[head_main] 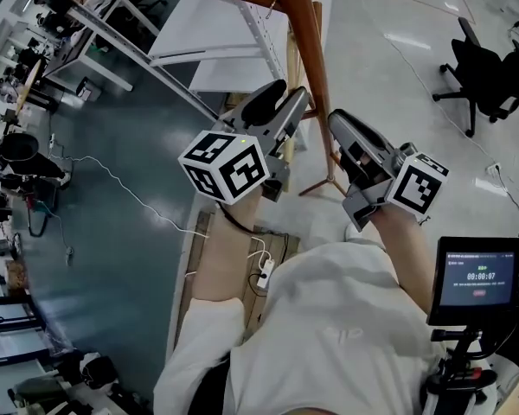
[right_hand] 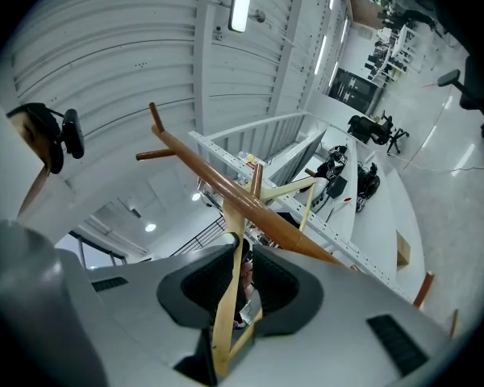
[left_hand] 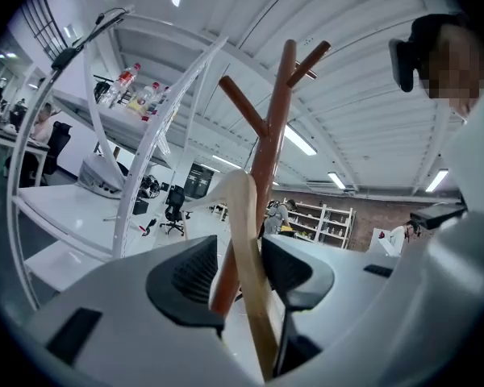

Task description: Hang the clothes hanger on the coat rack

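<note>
The brown wooden coat rack (head_main: 307, 50) rises right in front of both grippers, its pegs branching near the top (left_hand: 266, 147). A pale wooden clothes hanger (head_main: 291, 76) hangs alongside the pole, its hook close to a peg (right_hand: 256, 180). My left gripper (head_main: 287, 95) is open. One hanger arm (left_hand: 244, 224) stands between its pads (left_hand: 185, 276), leaning toward the right pad with a gap on the left. My right gripper (head_main: 336, 121) is shut on the hanger's other end (right_hand: 224, 305), with the pole (right_hand: 226, 188) just beyond.
A white metal shelving frame (head_main: 199, 33) stands left of the rack, with bottles (left_hand: 133, 91) on a shelf. A black office chair (head_main: 480, 80) is at the far right. A small screen on a stand (head_main: 477, 275) is beside my right arm. A power strip and cables (head_main: 264, 271) lie on the floor.
</note>
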The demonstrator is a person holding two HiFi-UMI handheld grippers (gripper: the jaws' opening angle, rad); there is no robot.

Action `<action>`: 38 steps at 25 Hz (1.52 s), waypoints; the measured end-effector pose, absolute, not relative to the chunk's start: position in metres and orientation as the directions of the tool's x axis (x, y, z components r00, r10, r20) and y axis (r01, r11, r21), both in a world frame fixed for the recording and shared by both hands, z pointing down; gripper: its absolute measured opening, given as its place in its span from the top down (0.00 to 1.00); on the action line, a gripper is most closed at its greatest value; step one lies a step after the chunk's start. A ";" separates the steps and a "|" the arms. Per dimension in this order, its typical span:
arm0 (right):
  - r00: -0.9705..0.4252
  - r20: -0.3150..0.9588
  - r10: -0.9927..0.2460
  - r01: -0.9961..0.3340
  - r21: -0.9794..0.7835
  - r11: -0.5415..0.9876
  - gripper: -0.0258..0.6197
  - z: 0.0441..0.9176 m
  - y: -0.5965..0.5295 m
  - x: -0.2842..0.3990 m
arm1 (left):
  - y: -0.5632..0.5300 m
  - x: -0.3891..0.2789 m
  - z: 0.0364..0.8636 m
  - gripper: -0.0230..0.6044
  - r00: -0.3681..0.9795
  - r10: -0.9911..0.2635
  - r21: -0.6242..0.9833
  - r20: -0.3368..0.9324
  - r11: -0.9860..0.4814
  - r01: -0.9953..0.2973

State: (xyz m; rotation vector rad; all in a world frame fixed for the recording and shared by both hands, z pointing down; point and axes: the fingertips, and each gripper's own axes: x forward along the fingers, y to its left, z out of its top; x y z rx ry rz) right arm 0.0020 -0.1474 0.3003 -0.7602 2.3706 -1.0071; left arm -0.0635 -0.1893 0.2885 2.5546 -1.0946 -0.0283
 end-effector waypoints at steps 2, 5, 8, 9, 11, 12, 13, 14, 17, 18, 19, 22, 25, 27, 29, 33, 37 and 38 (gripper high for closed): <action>-0.747 -0.193 -0.637 -0.308 -0.748 0.588 0.86 0.297 -0.147 0.003 | -0.186 -0.067 0.284 0.71 0.691 -0.715 0.333 0.105 -0.629 -0.702; -0.756 -0.201 -0.623 -0.314 -0.723 0.615 0.86 0.287 -0.148 0.004 | -0.180 -0.073 0.273 0.71 0.668 -0.741 0.322 0.074 -0.616 -0.719; -0.772 -0.214 -0.599 -0.310 -0.695 0.648 0.86 0.275 -0.152 0.003 | -0.177 -0.080 0.261 0.71 0.631 -0.774 0.290 0.048 -0.593 -0.751; -0.780 -0.225 -0.585 -0.298 -0.688 0.662 0.86 0.270 -0.154 0.003 | -0.177 -0.083 0.259 0.71 0.613 -0.789 0.280 0.040 -0.580 -0.765; -0.794 -0.252 -0.552 -0.266 -0.673 0.690 0.86 0.260 -0.159 0.003 | -0.176 -0.088 0.257 0.71 0.577 -0.817 0.275 0.023 -0.549 -0.789; -0.801 -0.264 -0.538 -0.252 -0.666 0.702 0.86 0.256 -0.159 0.002 | -0.174 -0.091 0.257 0.71 0.559 -0.829 0.279 0.014 -0.534 -0.798; -0.808 -0.276 -0.520 -0.236 -0.658 0.715 0.86 0.251 -0.158 0.000 | -0.170 -0.095 0.257 0.71 0.541 -0.841 0.284 0.006 -0.518 -0.807; -0.818 -0.290 -0.497 -0.217 -0.645 0.733 0.86 0.245 -0.155 -0.004 | -0.164 -0.099 0.258 0.71 0.524 -0.852 0.287 0.000 -0.502 -0.816; -0.853 -0.313 -0.418 -0.168 -0.594 0.786 0.86 0.228 -0.134 -0.021 | -0.139 -0.117 0.262 0.72 0.464 -0.886 0.284 -0.015 -0.449 -0.847; -0.866 -0.313 -0.391 -0.158 -0.571 0.806 0.86 0.222 -0.128 -0.026 | -0.132 -0.123 0.262 0.72 0.440 -0.898 0.284 -0.020 -0.427 -0.859; -0.878 -0.311 -0.364 -0.150 -0.542 0.826 0.86 0.214 -0.128 -0.030 | -0.131 -0.128 0.262 0.72 0.414 -0.910 0.287 -0.025 -0.403 -0.869; -0.911 -0.303 -0.278 -0.120 -0.452 0.884 0.86 0.185 -0.157 -0.033 | -0.156 -0.131 0.252 0.72 0.328 -0.944 0.303 -0.036 -0.323 -0.897; -0.934 -0.321 -0.155 0.003 -0.444 0.896 0.86 0.175 -0.183 -0.037 | -0.179 -0.134 0.253 0.76 0.224 -0.974 0.318 -0.045 -0.226 -0.921; -0.942 -0.328 -0.063 0.098 -0.452 0.887 0.86 0.181 -0.178 -0.053 | -0.170 -0.147 0.260 0.84 0.138 -0.989 0.327 -0.052 -0.148 -0.933; -0.946 -0.323 0.022 0.175 -0.452 0.875 0.86 0.184 -0.161 -0.073 | -0.147 -0.163 0.259 0.94 0.048 -0.997 0.328 -0.061 -0.065 -0.942; -0.943 -0.297 0.150 0.282 -0.476 0.833 0.86 0.183 -0.124 -0.106 | -0.100 -0.182 0.246 0.95 -0.081 -0.995 0.320 -0.051 0.060 -0.946; -0.929 -0.278 0.243 0.359 -0.527 0.770 0.86 0.195 -0.099 -0.134 | -0.061 -0.194 0.246 0.95 -0.193 -0.981 0.344 -0.016 0.176 -0.922; -0.925 -0.271 0.267 0.376 -0.547 0.748 0.86 0.201 -0.090 -0.142 | -0.047 -0.199 0.250 0.95 -0.229 -0.974 0.356 -0.005 0.212 -0.910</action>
